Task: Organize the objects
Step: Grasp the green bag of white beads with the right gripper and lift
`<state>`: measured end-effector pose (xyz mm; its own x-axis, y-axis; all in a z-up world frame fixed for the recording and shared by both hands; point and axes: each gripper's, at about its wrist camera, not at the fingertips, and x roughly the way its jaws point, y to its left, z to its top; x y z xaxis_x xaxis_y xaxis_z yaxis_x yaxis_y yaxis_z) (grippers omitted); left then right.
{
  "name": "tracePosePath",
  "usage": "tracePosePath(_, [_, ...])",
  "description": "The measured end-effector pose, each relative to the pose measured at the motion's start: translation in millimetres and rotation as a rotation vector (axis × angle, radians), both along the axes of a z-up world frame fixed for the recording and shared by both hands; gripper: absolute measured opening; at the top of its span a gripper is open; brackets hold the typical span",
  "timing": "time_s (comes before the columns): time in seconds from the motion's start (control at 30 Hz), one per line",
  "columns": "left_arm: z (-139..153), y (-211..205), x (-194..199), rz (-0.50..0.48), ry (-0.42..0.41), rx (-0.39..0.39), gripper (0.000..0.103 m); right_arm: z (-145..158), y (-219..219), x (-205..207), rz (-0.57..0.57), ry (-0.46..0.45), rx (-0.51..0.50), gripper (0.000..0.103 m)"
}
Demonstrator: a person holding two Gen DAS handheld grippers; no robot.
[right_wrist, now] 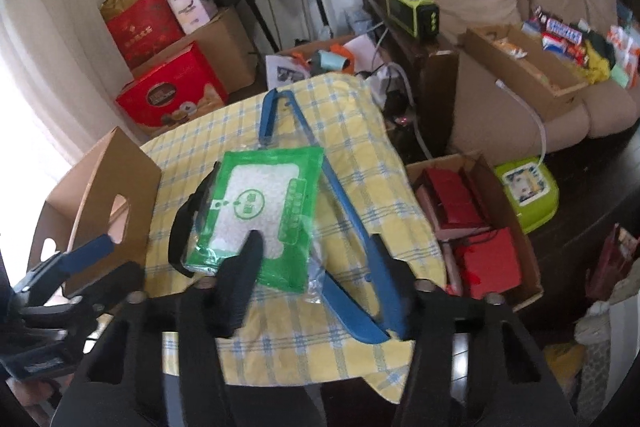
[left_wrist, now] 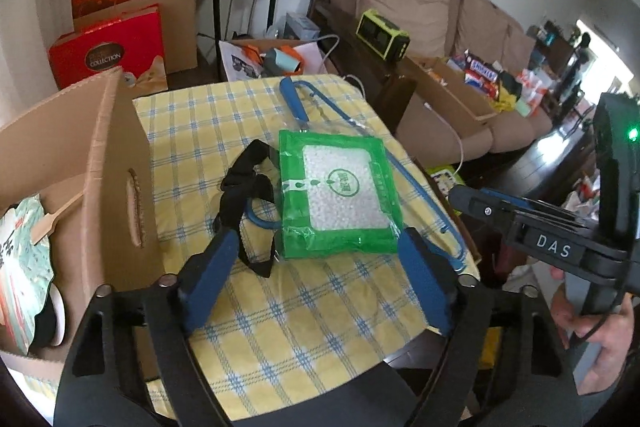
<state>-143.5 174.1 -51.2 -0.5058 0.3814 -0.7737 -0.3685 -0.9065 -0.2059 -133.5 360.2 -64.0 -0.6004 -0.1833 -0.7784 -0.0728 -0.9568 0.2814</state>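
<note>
From the left wrist, my left tongs (left_wrist: 316, 259) stand spread around the green plastic pellet pouch (left_wrist: 340, 195) on the table (left_wrist: 320, 327); the open cardboard box (left_wrist: 100, 163) already holds things. From the right wrist, my right tongs (right_wrist: 316, 267) gape over its near edge, gripping nothing.

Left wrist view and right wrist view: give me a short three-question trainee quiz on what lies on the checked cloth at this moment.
1. True or false: the green packet lies on top of part of the blue hacksaw.
2. Which side of the checked tablecloth does the open cardboard box stand on in the left wrist view? A) left B) right C) far end
3. Fill in: a ____ strap lies against the packet's left edge in the left wrist view.

Key: 1 true; 2 A; 3 black.
</note>
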Motion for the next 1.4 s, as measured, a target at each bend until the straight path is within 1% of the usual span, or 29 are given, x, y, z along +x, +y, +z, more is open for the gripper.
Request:
tracePosePath(0.13, [-11, 10, -9, -0.018, -0.026, 0.006, 0.072, -13, 5, -11, 0.016, -0.023, -0.083, 0.045])
tracePosePath(0.2, [-17, 16, -16, -0.024, -0.042, -0.004, 0.068, -20, 8, -18, 0.018, -0.038, -0.12, 0.045])
tracePosePath(0.23, [-20, 18, -19, -0.023, -0.053, -0.007, 0.064, -23, 9, -20, 0.019, -0.046, -0.135, 0.045])
tracePosePath(0.27, [-23, 20, -23, -0.022, -0.067, -0.006, 0.063, -27, 10, -24, 0.017, -0.053, -0.15, 0.045])
tracePosePath(0.43, [-43, 20, -42, 0.009, -0.145, 0.039, 0.063, -35, 11, -37, 0.024, -0.063, -0.179, 0.042])
tracePosePath(0.53, [-53, 19, -50, 0.03, -0.167, 0.047, 0.063, -42, 13, -44, 0.017, -0.077, -0.179, 0.038])
tracePosePath(0.6, [-58, 16, -55, 0.051, -0.175, 0.052, 0.063, -46, 15, -48, 0.012, -0.084, -0.186, 0.038])
tracePosePath(0.7, [-64, 13, -60, 0.064, -0.197, 0.083, 0.066, -51, 17, -52, 0.012, -0.09, -0.201, 0.038])
tracePosePath(0.77, [-70, 12, -64, 0.065, -0.221, 0.095, 0.067, -55, 16, -54, 0.014, -0.1, -0.21, 0.038])
tracePosePath(0.9, [-83, 10, -69, 0.063, -0.284, 0.144, 0.067, -60, 11, -57, 0.027, -0.101, -0.22, 0.038])
tracePosePath(0.93, [-83, 11, -69, 0.061, -0.278, 0.146, 0.067, -61, 10, -58, 0.031, -0.104, -0.227, 0.038])
tracePosePath(1.0, [-82, 12, -68, 0.058, -0.267, 0.146, 0.063, -64, 8, -59, 0.036, -0.099, -0.242, 0.038])
tracePosePath(1.03, [-81, 11, -68, 0.06, -0.264, 0.145, 0.058, -64, 8, -60, 0.036, -0.095, -0.244, 0.038])
tracePosePath(1.07, [-81, 11, -69, 0.065, -0.261, 0.144, 0.055, -64, 7, -60, 0.036, -0.092, -0.244, 0.037])
tracePosePath(1.17, [-80, 10, -71, 0.072, -0.262, 0.15, 0.052, -62, 3, -60, 0.059, -0.081, -0.238, 0.03])
tracePosePath(1.23, [-78, 9, -70, 0.076, -0.253, 0.148, 0.049, -58, -3, -59, 0.078, -0.069, -0.227, 0.023])
tracePosePath(1.33, [-73, 11, -66, 0.071, -0.234, 0.145, 0.043, -49, -12, -58, 0.087, -0.047, -0.181, 0.021])
tracePosePath(1.4, [-68, 11, -64, 0.064, -0.222, 0.149, 0.04, -45, -15, -57, 0.086, -0.039, -0.169, 0.021])
